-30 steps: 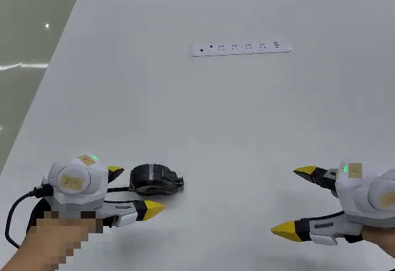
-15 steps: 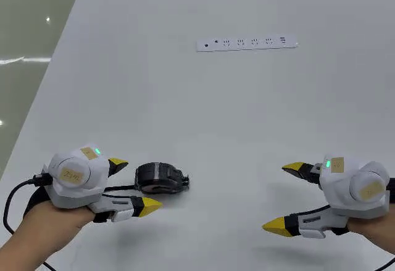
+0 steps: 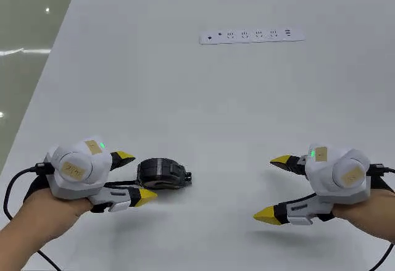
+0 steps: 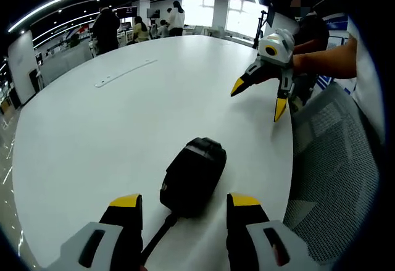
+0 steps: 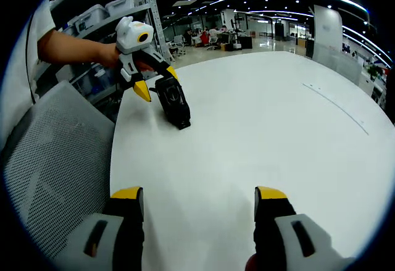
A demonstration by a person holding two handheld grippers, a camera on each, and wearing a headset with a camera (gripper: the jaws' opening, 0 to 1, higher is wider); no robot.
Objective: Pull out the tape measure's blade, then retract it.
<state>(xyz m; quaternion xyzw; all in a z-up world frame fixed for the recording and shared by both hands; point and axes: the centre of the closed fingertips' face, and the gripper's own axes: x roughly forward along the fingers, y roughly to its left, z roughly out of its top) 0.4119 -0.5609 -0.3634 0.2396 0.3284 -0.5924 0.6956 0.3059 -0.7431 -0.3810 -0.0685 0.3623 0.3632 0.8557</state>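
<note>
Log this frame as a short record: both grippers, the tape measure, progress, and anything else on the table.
left gripper: open, fingers either side of the tape measure, not closed on it
right gripper: open, empty, well apart from the tape measure, pointing toward it
tape measure: black, lying on the table, blade not pulled out
table: white
other: power strip at the far side
progress: blade not yet pulled out
</note>
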